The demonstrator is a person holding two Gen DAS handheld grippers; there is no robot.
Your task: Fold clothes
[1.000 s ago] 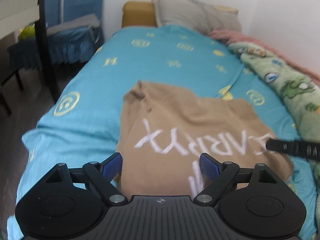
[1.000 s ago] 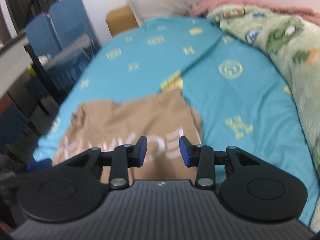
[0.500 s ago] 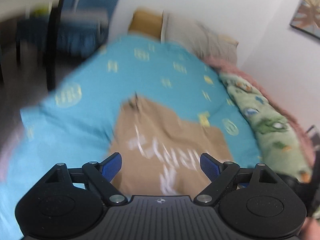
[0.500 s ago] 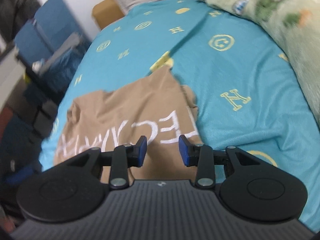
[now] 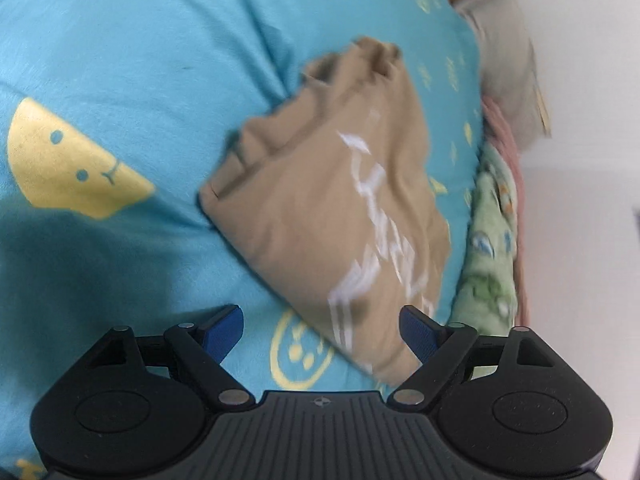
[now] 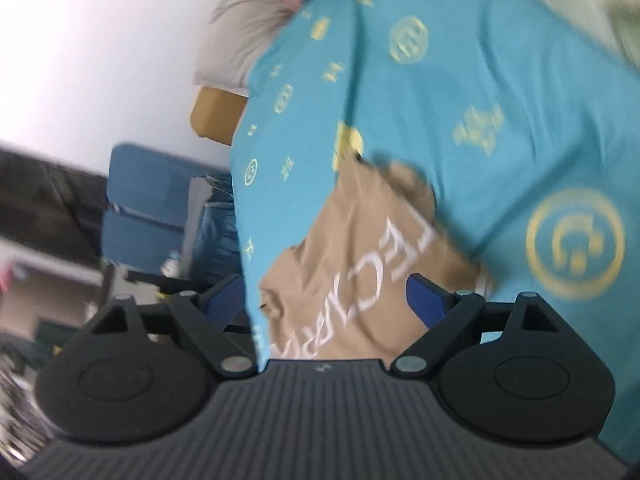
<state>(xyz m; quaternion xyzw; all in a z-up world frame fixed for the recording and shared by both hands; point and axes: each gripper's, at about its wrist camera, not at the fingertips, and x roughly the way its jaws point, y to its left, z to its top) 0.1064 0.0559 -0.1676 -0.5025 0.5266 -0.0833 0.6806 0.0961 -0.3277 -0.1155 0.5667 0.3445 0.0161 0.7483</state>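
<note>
- Views rolled sharply versus 0.5 s ago: left wrist view now tilts so the bed runs up to the right, right wrist view tilts so the bed runs up to the left; both are motion-blurred.
- Right gripper (image 6: 325,294) jaws have spread from a narrow gap a moment ago to wide apart, nothing between the blue pads.
- Left gripper (image 5: 322,328) jaws stay wide apart as before, empty.
- Tan shirt (image 5: 340,208) with white lettering lies partly folded on the teal bedspread (image 5: 100,60), in the same place on the bed as earlier.
- Left wrist view: shirt's near end sits just ahead of the gripper, closer to the right-hand pad; contact cannot be told.
- Right wrist view: shirt (image 6: 360,264) fills the gap between the pads and runs under the gripper body; its crumpled edge is farther up.
- Green patterned blanket (image 5: 486,248) lies along the bedspread's far edge, grey pillow (image 6: 244,32) at the head.
- Both grippers are held above the bed, pointing down at the shirt.
</note>
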